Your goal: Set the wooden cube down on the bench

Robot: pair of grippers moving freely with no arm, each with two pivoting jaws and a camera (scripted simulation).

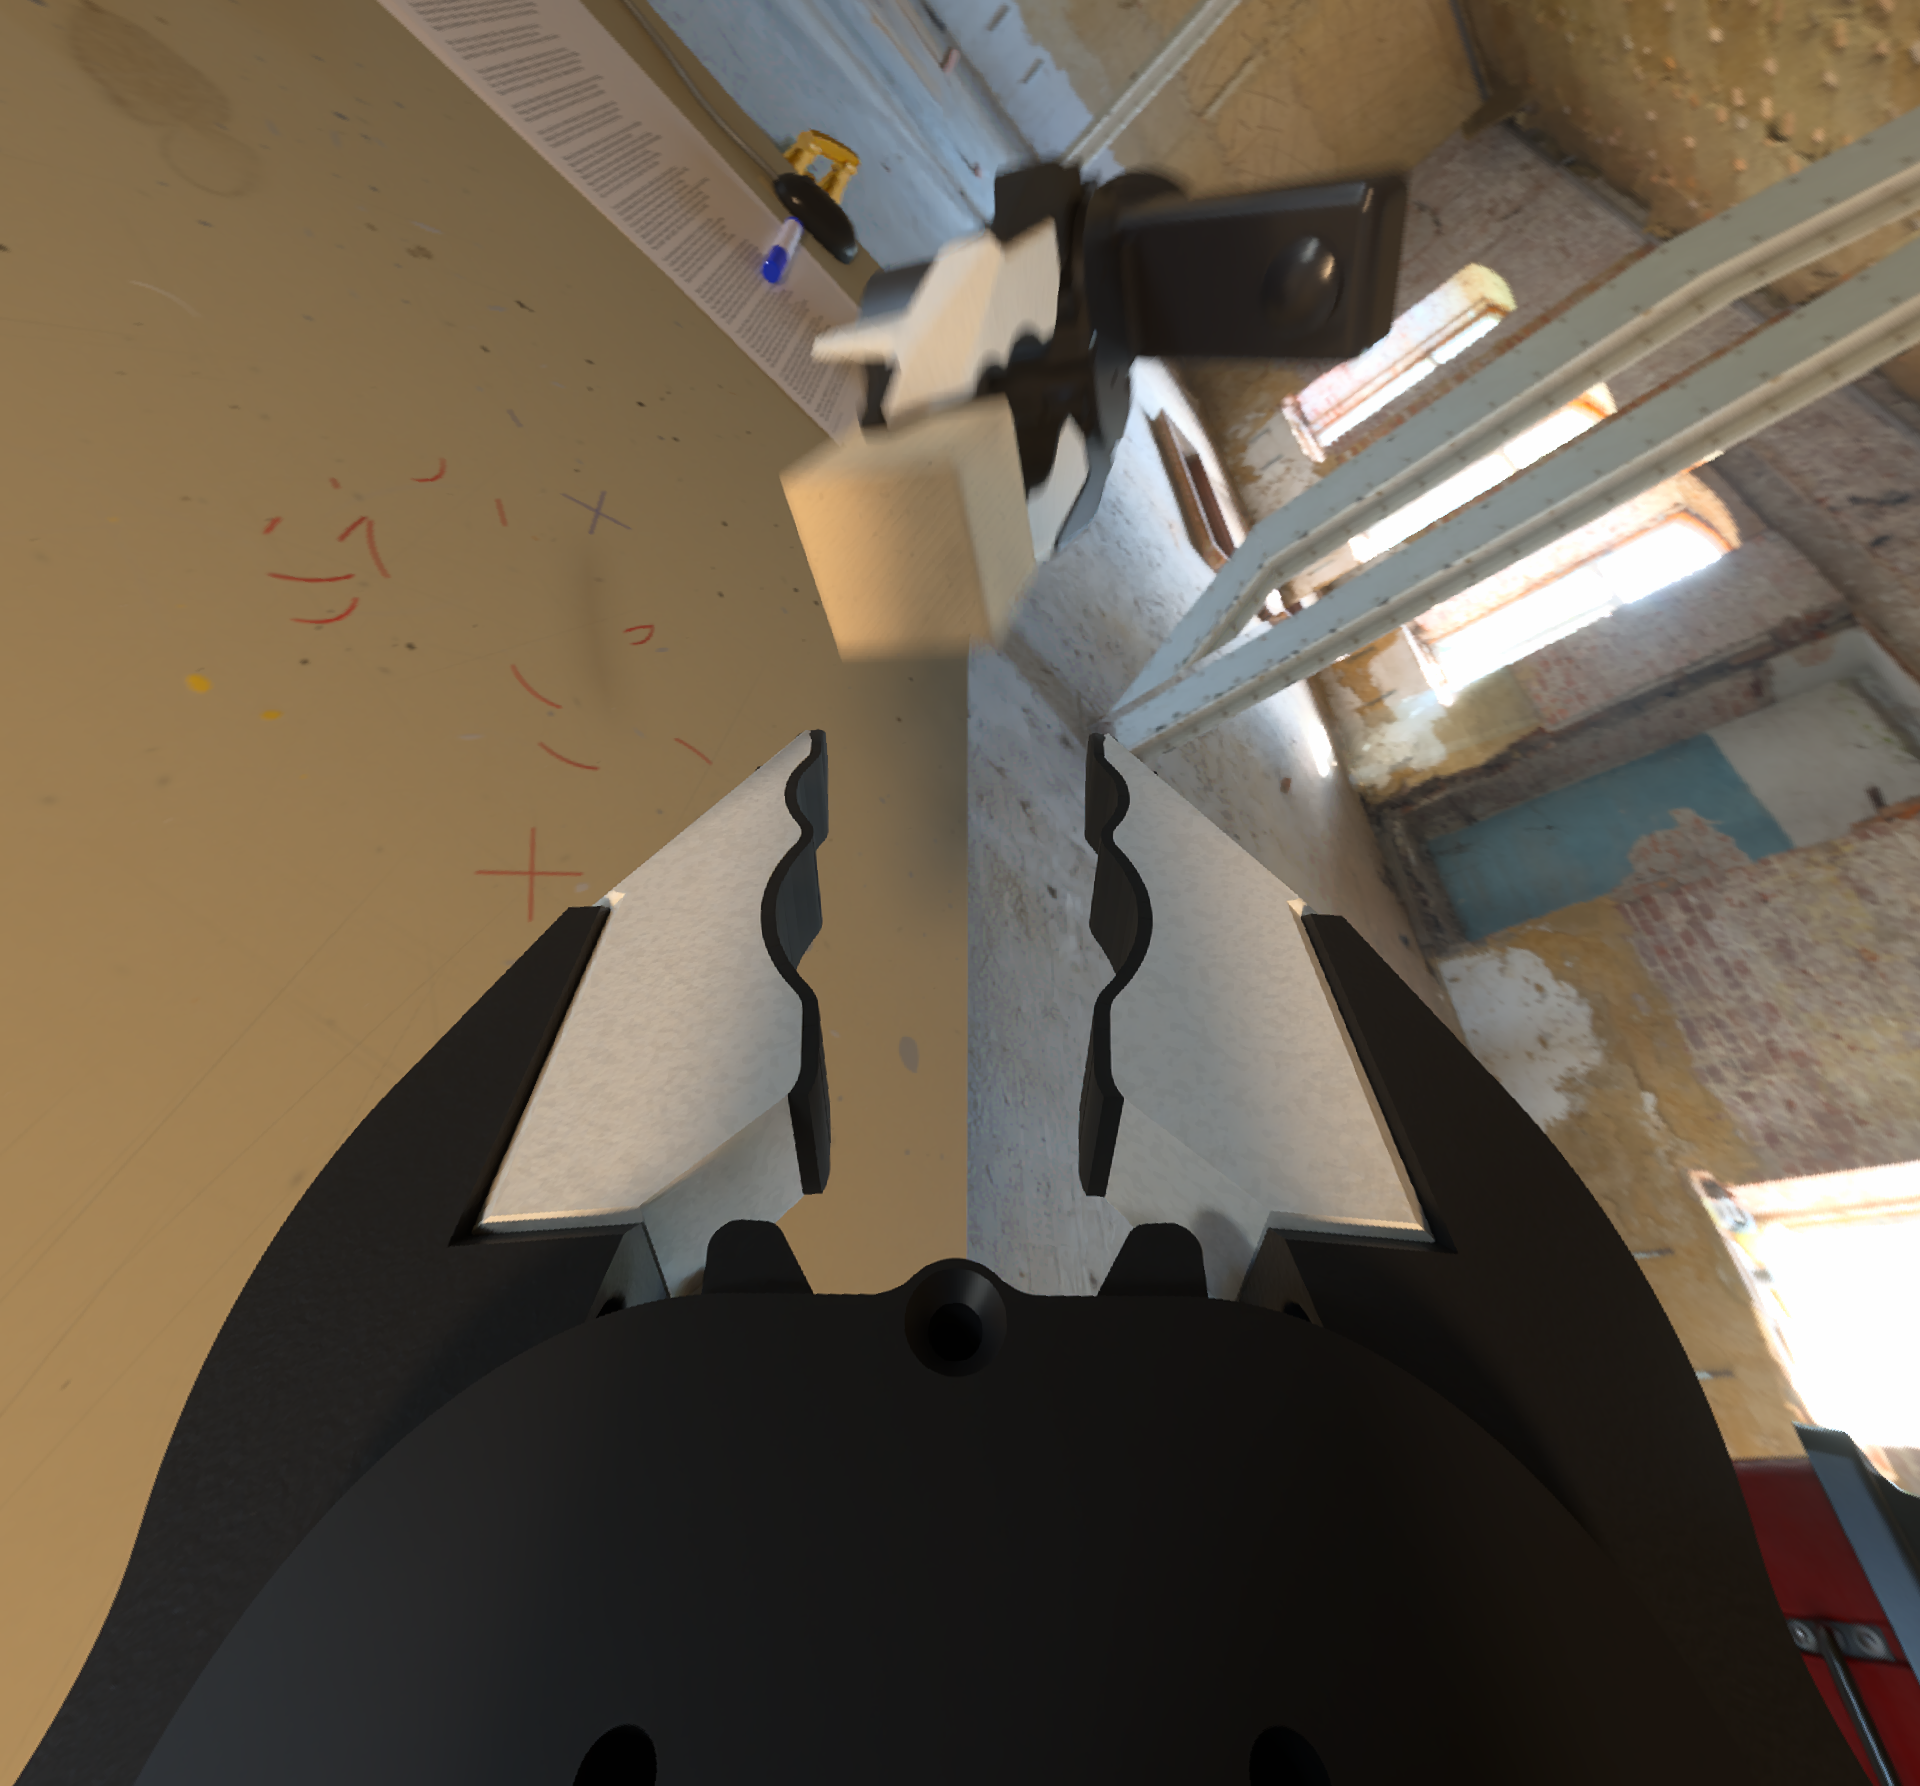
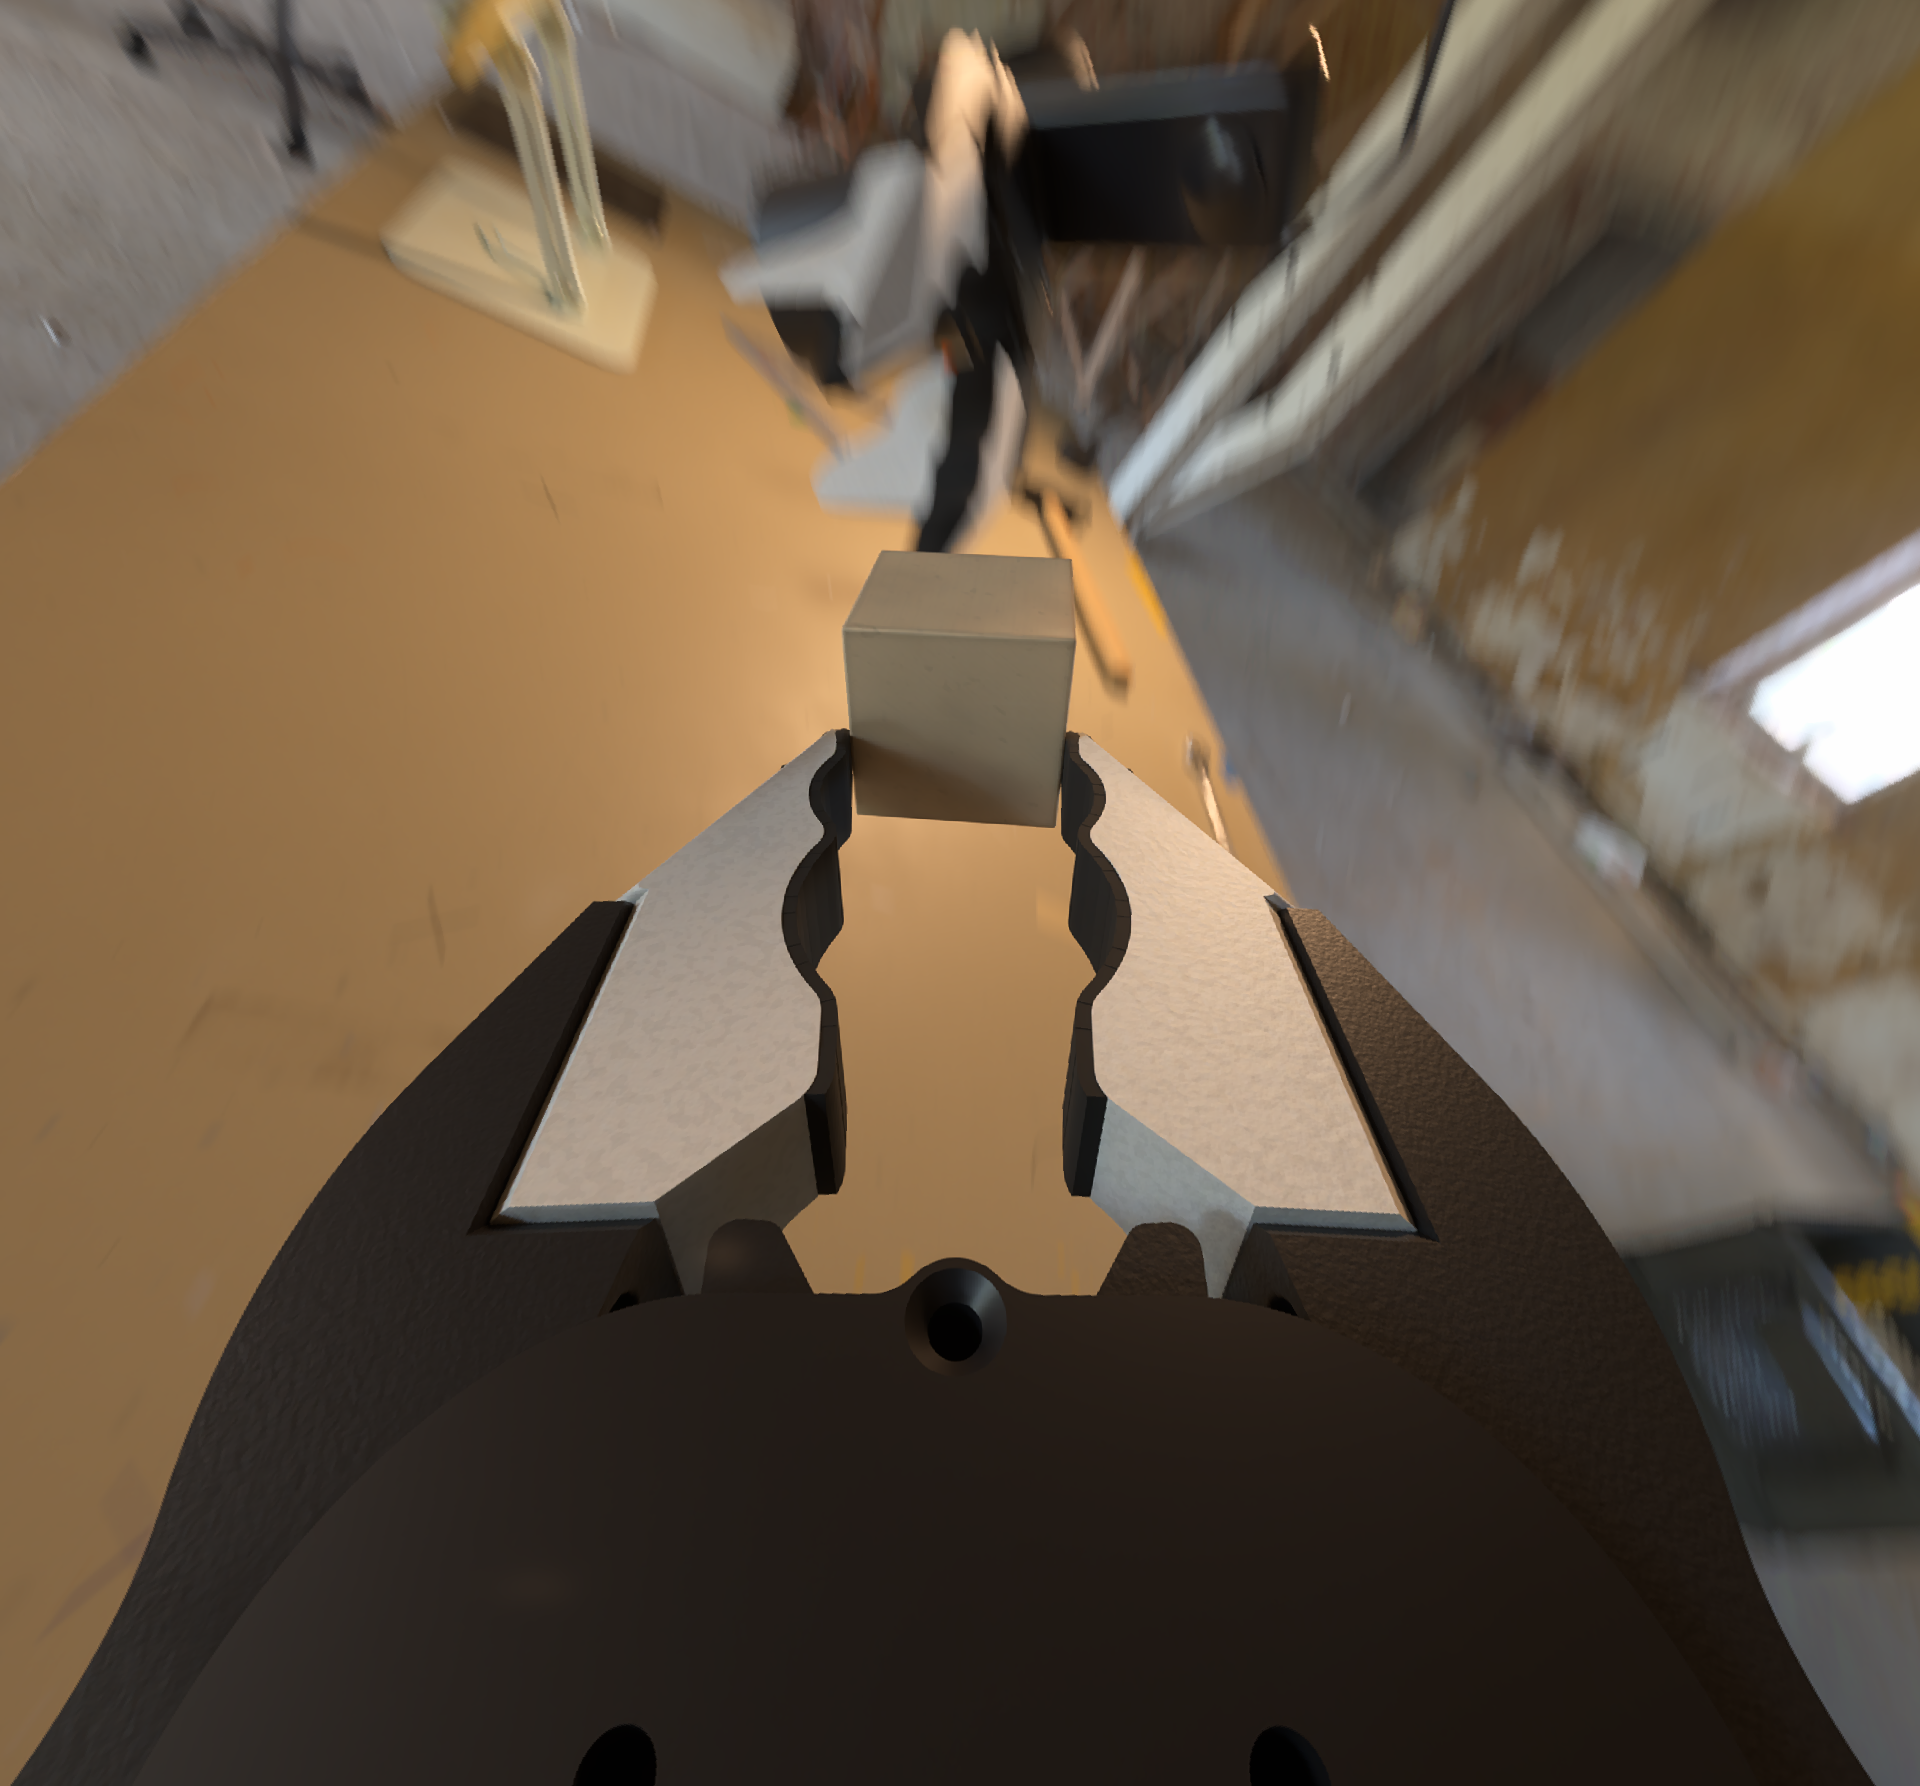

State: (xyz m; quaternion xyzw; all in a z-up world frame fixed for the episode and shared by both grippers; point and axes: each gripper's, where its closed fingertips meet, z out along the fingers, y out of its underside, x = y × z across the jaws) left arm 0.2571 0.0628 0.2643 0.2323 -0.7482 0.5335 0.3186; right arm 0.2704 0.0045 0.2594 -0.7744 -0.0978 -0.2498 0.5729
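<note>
My right gripper (image 2: 956, 744) is shut on the pale wooden cube (image 2: 956, 687), which sits between its fingertips. The tan bench (image 2: 364, 697) lies below. In the left wrist view the right gripper (image 1: 940, 417) hangs farther off with the blurred cube (image 1: 914, 541) near the bench (image 1: 312, 801) edge. I cannot tell whether the cube touches the bench. My left gripper (image 1: 958, 744) is open and empty, short of the cube. It shows blurred beyond the cube in the right wrist view (image 2: 873, 354).
A printed paper sheet (image 1: 582, 136), a blue-capped marker (image 1: 779, 250) and a black and gold object (image 1: 821, 188) lie at the bench's far side. A pale stand (image 2: 520, 282) is on the bench. A red box (image 1: 1808, 1570) is low right.
</note>
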